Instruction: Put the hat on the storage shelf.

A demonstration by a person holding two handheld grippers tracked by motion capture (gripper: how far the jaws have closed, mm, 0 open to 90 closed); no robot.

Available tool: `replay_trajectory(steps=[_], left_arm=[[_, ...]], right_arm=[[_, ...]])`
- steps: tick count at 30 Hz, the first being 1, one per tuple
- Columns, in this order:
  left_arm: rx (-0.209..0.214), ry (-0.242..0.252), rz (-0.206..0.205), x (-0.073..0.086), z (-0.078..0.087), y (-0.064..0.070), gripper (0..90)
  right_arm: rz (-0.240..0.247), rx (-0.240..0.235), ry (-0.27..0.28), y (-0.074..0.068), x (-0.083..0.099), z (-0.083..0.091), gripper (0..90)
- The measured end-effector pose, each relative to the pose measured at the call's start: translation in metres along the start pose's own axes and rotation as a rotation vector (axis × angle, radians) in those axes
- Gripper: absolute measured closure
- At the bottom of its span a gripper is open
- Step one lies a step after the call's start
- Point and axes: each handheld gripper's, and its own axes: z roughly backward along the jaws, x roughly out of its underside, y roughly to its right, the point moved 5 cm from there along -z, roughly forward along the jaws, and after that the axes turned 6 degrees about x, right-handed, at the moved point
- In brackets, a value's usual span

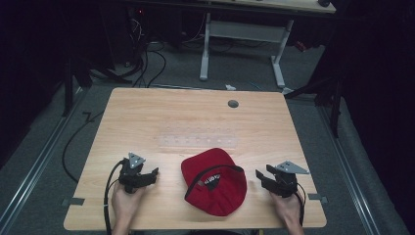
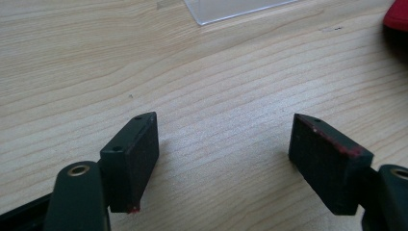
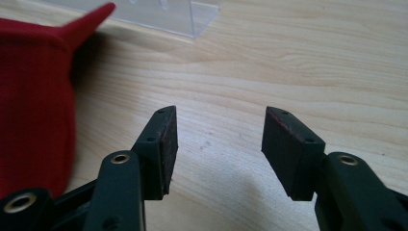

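A red cap (image 1: 215,180) lies upside down near the table's front edge, its black-lined inside facing up. My left gripper (image 1: 150,176) rests on the wood to the cap's left, open, with bare table between its jaws (image 2: 223,154). A corner of the cap (image 2: 397,14) shows at the top right of the left gripper view. To the cap's right sits my right gripper (image 1: 260,177), open and holding nothing (image 3: 219,144). The cap (image 3: 33,96) lies just left of it in the right gripper view.
A clear plastic rack (image 1: 198,141) lies flat across the middle of the wooden table (image 1: 147,117); its edge (image 3: 159,17) shows beyond the cap. A grey cable hole (image 1: 233,104) sits at the back. Another desk's white legs (image 1: 279,58) stand beyond the table.
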Motion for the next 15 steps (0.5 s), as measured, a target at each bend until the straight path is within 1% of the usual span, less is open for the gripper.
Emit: replay_trajectory(steps=[2, 7, 8, 12, 13, 14, 15], left_arm=[[0.0, 0.0, 0.0, 0.0, 0.0, 0.0, 26.2], [0.0, 0.0, 0.0, 0.0, 0.0, 0.0, 26.2], [0.0, 0.0, 0.0, 0.0, 0.0, 0.0, 26.2], [0.0, 0.0, 0.0, 0.0, 0.0, 0.0, 26.2], [0.0, 0.0, 0.0, 0.0, 0.0, 0.0, 26.2], [0.0, 0.0, 0.0, 0.0, 0.0, 0.0, 26.2], [0.0, 0.0, 0.0, 0.0, 0.0, 0.0, 26.2]], right_arm=[[0.001, -0.012, 0.015, -0.002, -0.001, 0.005, 47.0], [0.026, -0.025, 0.048, -0.01, -0.005, 0.017, 47.5], [0.035, -0.033, 0.06, -0.012, -0.006, 0.02, 47.4], [0.043, -0.069, 0.079, -0.019, -0.01, 0.027, 46.8], [0.043, -0.069, 0.079, -0.019, -0.01, 0.027, 46.8], [0.059, -0.086, 0.091, -0.024, -0.012, 0.03, 46.5], [0.059, -0.086, 0.091, -0.024, -0.012, 0.03, 46.5]])
